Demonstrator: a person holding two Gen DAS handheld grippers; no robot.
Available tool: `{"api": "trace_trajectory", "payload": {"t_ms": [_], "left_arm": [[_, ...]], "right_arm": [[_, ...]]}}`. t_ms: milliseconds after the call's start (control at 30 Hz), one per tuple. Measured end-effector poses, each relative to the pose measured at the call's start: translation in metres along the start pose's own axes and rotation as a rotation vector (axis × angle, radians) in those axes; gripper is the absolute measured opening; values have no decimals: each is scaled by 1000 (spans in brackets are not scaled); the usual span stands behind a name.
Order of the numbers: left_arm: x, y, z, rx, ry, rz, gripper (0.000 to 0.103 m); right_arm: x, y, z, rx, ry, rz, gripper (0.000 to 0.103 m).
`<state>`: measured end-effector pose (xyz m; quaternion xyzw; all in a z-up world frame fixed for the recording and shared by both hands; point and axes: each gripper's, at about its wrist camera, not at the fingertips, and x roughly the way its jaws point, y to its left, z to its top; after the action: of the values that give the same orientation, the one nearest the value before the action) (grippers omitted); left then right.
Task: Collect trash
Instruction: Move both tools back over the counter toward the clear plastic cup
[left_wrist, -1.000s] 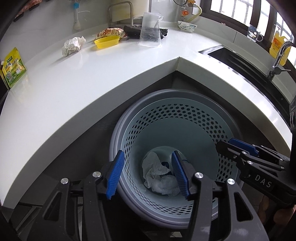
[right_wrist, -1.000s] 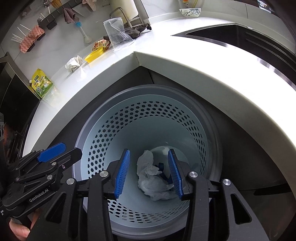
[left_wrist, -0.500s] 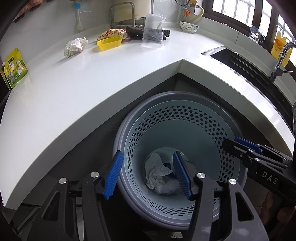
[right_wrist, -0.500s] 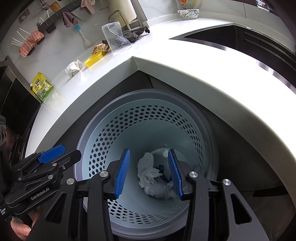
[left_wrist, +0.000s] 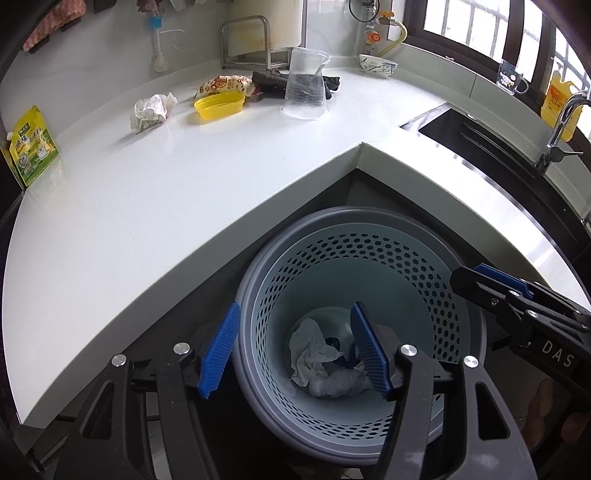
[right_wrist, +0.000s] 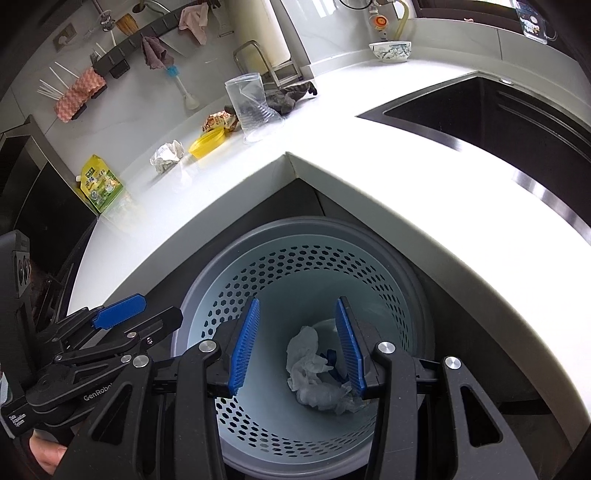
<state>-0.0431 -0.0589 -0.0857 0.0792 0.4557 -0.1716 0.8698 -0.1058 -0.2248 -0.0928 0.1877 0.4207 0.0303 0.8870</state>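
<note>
A perforated grey-blue waste basket (left_wrist: 454, 317) (right_wrist: 410, 295) stands on the floor under the corner of the white counter (left_wrist: 155, 192). Crumpled white tissues (left_wrist: 317, 362) (right_wrist: 310, 373) and something dark blue lie at its bottom. My left gripper (left_wrist: 295, 350) is open and empty above the basket's left rim. My right gripper (right_wrist: 297, 347) is open and empty above the basket. On the counter lie a crumpled tissue (left_wrist: 151, 110) (right_wrist: 168, 155), a yellow dish (left_wrist: 219, 105) (right_wrist: 207, 142), a snack wrapper (left_wrist: 225, 84) (right_wrist: 218, 120) and a clear plastic cup (left_wrist: 306, 88) (right_wrist: 251, 107).
A green-yellow pouch (left_wrist: 31, 146) (right_wrist: 101, 182) leans at the counter's left end. A dark cloth (left_wrist: 273, 79), a metal rack (left_wrist: 245, 40) and a bowl (left_wrist: 378, 64) stand at the back. A black sink (left_wrist: 498, 155) with a tap (left_wrist: 561, 125) is at the right.
Both grippers have risen and drawn back from the basket, so it looks smaller and more of the counter shows. Both stay open and empty.
</note>
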Motion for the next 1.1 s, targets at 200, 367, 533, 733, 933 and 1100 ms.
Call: {"api": "trace_trajectory", "payload": {"t_ms": [200, 367, 533, 733, 933, 1100], "left_arm": [[-10, 6, 14, -18, -29, -5, 61], [-19, 17, 31, -26, -61, -5, 66], [-25, 40, 55, -47, -108, 34, 66], [-27, 81, 87, -95, -163, 98, 79], [-18, 123, 119, -108, -169, 149, 81], [-10, 148, 144, -134, -193, 167, 85]], "right_arm": [[-13, 8, 16, -22, -33, 8, 43], [-17, 14, 34, -42, -61, 6, 46], [-7, 22, 61, -60, -83, 4, 52], [16, 39, 99, -81, -118, -4, 53], [42, 63, 138, -112, -129, -17, 56], [67, 78, 164, -135, -154, -64, 59]]}}
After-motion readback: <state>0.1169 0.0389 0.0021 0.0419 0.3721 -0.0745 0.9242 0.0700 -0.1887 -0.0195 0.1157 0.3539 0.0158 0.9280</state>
